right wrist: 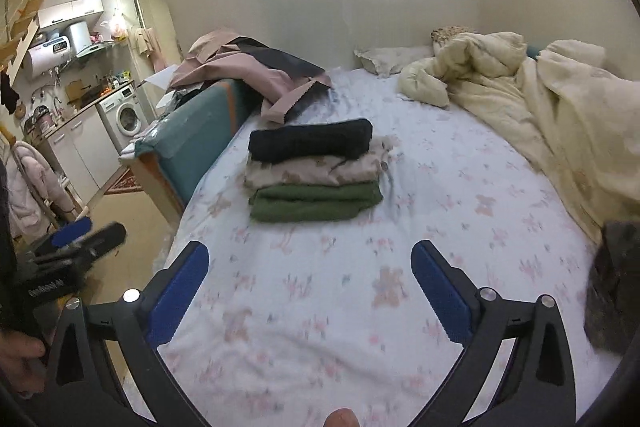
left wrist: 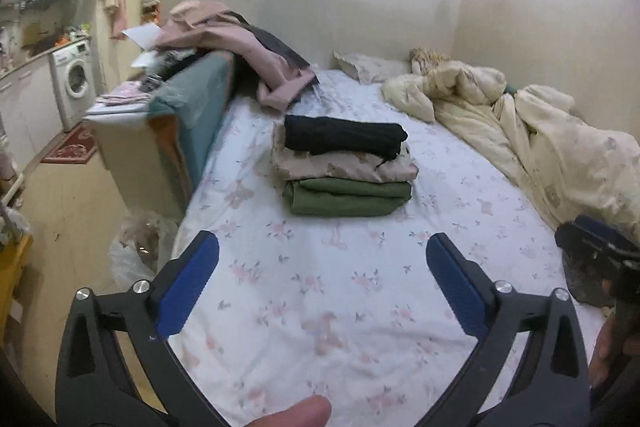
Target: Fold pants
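Both claws are spread wide w/ nothing between the pads: left gripper (left wrist: 322, 247) and right gripper (right wrist: 310, 255) hang over the bare near part of the flowered bed sheet (left wrist: 320, 307), neither touching cloth. Straight ahead of both sits a folded stack, well apart from the fingertips: black pants (left wrist: 344, 137) on top, a beige printed piece (left wrist: 344, 165) in the middle, green pants (left wrist: 348, 195) at the bottom. Stack's long axis runs left-right across my view, i.e. crosswise to the fingers, folded edges facing me. From the left cam the stack is a touch right of center; from the right cam it's left of center, so it lies between the two arms, neither clearly nearer as far as I can judge. Those three look done. Next candidate seems to be the dark crumpled cloth (right wrist: 612, 287) at the far right edge of the bed, just beside the right gripper, so I'd say the right arm should take it; can't tell if it's pants, too blurred. Loose pink garments (left wrist: 248, 47) heaped over the teal headboard (left wrist: 200, 99) sit farther back on the left side. Cream quilt (left wrist: 520, 131) is bunched along the right side.
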A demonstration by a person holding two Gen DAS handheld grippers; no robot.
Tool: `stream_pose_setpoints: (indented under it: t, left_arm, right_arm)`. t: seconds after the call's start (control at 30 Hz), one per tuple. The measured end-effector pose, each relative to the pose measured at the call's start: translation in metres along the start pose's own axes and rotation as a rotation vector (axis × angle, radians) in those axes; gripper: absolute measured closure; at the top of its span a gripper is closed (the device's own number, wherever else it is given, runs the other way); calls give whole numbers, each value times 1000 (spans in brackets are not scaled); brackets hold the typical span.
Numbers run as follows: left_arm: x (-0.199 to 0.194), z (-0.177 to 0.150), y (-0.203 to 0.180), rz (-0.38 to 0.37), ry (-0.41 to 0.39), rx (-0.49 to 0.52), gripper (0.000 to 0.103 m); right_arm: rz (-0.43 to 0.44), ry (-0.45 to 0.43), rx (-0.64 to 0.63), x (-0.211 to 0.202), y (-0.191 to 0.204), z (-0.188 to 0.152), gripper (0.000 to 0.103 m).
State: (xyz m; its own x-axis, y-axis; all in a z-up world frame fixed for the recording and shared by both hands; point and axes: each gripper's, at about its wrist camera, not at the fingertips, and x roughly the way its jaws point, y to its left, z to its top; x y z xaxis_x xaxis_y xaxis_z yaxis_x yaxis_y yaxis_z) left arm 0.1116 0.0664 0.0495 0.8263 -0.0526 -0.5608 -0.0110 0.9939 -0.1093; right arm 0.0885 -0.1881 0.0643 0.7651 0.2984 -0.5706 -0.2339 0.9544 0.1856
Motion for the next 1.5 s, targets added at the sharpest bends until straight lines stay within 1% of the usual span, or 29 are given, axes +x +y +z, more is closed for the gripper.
stream_pose_setpoints:
  t: [0.03, 0.1, 0.17, 0.23, 0.27, 0.37, 0.47, 0.53, 0.6, 0.7, 0.87, 1.07, 1.5]
  left_arm:
    - [-7, -3, 0, 8, -10, 1, 0]
    - [-25, -14, 0, 31, -32, 4, 0]
    - [-37, -26, -4, 31, -51, 15, 0]
    - [-45, -38, -11, 31, -62, 48, 0]
    - [-50, -46, -16, 34, -75, 81, 0]
    - [-61, -61, -25, 38, -107, 115, 0]
    - [-59, -69, -30, 35, -85, 113, 0]
    - [-54, -70, -32, 24, -66, 103, 0]
    - [-50, -70, -33, 23, -65, 98, 0]
    - [-47, -70, -33, 40, -73, 100, 0]
    - [-40, -70, -31, 54, -49, 76, 0]
    - [-36, -72, -28, 68, -32, 70, 0]
    - [-40, -71, -29, 58, -46, 71, 0]
  right_arm:
    - [4, -9, 7, -9, 2, -7, 0]
    - [-14, -28, 6, -25, 6, -22, 0]
    - [-24, -58, 8, -37, 9, -36, 0]
    - [-32, -75, 0, -44, 14, -47, 0]
    - [-38, -78, -18, -46, 17, -53, 0]
    - [-81, -75, -65, -46, 23, -67, 0]
    - [-89, -89, -35, -48, 20, -75, 0]
    - [-92, -86, -10, -47, 18, -76, 0]
    - [-91, -68, 3, -42, 18, -79, 0]
    - [-101, -56, -21, -34, 22, -81, 0]
    - [-97, -32, -12, -26, 23, -85, 0]
    - [-96, -36, -19, -27, 22, -86, 0]
    - [-95, -41, -20, -29, 23, -84, 0]
